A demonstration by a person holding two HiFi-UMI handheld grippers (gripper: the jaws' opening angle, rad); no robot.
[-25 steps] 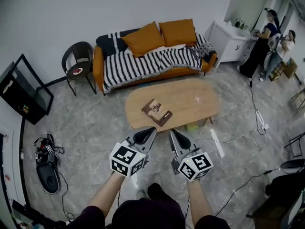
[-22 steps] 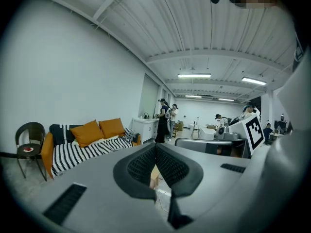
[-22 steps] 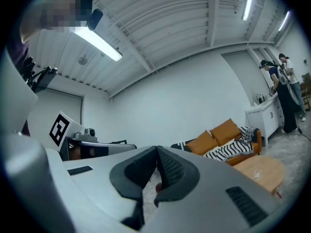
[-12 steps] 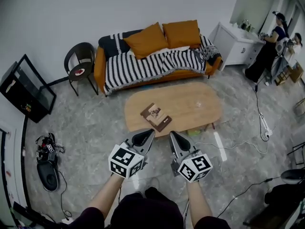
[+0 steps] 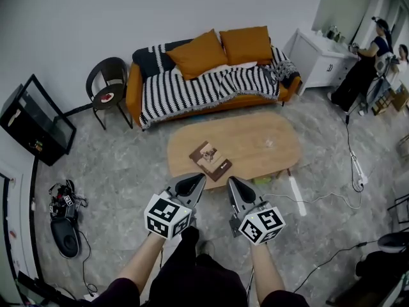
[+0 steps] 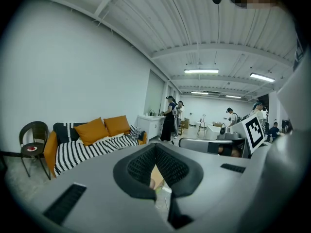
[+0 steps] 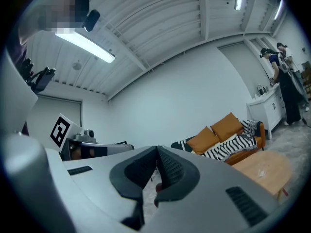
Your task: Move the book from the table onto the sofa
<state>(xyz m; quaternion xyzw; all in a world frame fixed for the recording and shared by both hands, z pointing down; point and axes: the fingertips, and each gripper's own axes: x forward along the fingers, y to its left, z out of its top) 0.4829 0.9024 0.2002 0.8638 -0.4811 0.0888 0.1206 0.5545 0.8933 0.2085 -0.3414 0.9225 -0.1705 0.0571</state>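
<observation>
Head view: left gripper and right gripper, fingers pressed together, near the book.

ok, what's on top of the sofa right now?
A striped blanket and two orange cushions lie on the sofa; the blanket covers the seat, so anything beneath is hidden. The book is on the table.

The counter has a light wooden top, smooth and matt. The book on it has a paper cover in brown and pale tones. The sofa has a smooth orange covering, and on it lie a striped cloth blanket and orange cloth cushions. The floor looks like grey marbled stone, smooth. The left claw and the right claw are of matt grey plastic. Their black pads are rough, with fine ribs.
</observation>
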